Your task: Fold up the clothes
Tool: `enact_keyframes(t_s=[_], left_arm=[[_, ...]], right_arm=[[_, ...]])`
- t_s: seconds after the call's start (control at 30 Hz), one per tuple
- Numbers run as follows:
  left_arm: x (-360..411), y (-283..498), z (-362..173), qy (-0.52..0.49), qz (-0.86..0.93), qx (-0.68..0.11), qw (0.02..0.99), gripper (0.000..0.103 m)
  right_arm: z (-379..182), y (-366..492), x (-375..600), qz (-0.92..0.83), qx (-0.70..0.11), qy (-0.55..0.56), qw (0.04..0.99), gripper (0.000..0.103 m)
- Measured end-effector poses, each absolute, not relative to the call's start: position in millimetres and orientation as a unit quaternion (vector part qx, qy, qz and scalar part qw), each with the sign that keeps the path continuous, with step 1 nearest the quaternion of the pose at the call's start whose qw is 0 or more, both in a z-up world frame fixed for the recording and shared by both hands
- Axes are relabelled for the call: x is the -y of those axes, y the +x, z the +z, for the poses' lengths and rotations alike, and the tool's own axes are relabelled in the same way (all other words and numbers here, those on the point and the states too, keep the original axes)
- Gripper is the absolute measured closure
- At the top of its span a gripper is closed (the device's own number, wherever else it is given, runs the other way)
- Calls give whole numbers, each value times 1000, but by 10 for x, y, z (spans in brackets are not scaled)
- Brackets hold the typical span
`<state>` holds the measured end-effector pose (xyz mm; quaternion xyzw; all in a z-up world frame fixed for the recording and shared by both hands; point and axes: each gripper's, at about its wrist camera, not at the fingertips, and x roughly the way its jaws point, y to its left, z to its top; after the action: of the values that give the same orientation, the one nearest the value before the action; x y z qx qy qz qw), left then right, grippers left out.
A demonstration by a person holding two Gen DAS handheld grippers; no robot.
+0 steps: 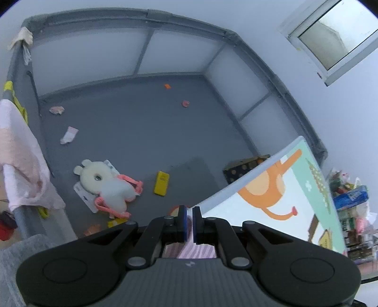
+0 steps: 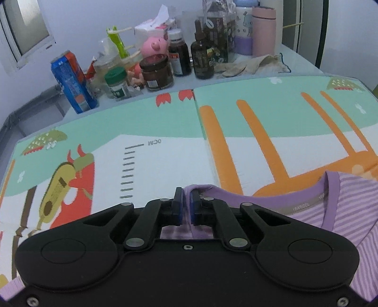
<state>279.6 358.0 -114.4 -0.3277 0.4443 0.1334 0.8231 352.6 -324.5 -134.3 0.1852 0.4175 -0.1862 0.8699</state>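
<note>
Two wrist views, each looking forward along a black two-finger gripper with blue pads.

In the right wrist view, the right gripper (image 2: 186, 203) is closed on the purple edge of a striped shirt (image 2: 342, 207), pinching the fabric near the neckline between its pads. The shirt is lilac with thin white stripes and a solid purple collar band carrying a small printed label. It lies on a play mat (image 2: 165, 160) at the lower right of the view, and more of it runs under the gripper body. The mat is printed with a mint band, orange giraffe legs, a red cartoon animal and a ruler scale. Beyond the mat's far edge stands a crowd of things: a blue can (image 2: 72, 82), a green-lidded jar (image 2: 117, 82), a dark jar (image 2: 157, 73), brown bottles (image 2: 202, 55), a pink pig toy (image 2: 154, 46), a tissue box (image 2: 154, 26) and a pink flask (image 2: 263, 30).

In the left wrist view, the left gripper (image 1: 189, 213) is also closed. Striped lilac cloth shows between and just behind its pads, so it seems to be gripping the same shirt, though only a sliver is visible. The mat's edge runs diagonally at the right. Beyond it, well below, is a grey playpen (image 1: 132, 20) with mesh walls. On its floor lie a white plush toy (image 1: 106, 186) with pink straps, a yellow block (image 1: 161, 183) and a small sock (image 1: 69, 135). A pink cloth (image 1: 21, 153) hangs over the left rail.
</note>
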Motion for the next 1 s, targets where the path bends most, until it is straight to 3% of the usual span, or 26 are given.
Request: enact_keyframes(t_s=[0.2,0.4,0.53,0.67,1.0], left_arm=[[-3357,2880,-1052,-294,105,-447,838,97],[-2914,2933,-884,-251,53,-449,856,92],[-2549,2913,-783,-220,3,-454,864,83],[-2206,2840,-748,-189,-33,-462,866,65],[-1645,2469,-768,-152,-96,-477,860,54]], right_arm=[[-1284,3455,3251,-182,-404,191,876,92],[-1087,3244,3185,-181,-384,188,886,73],[-954,3014,3086,-174,-373,187,892,73],[-869,2667,2807,-118,-384,173,899,73],[-1002,1849,2010,-25,-426,181,886,73]])
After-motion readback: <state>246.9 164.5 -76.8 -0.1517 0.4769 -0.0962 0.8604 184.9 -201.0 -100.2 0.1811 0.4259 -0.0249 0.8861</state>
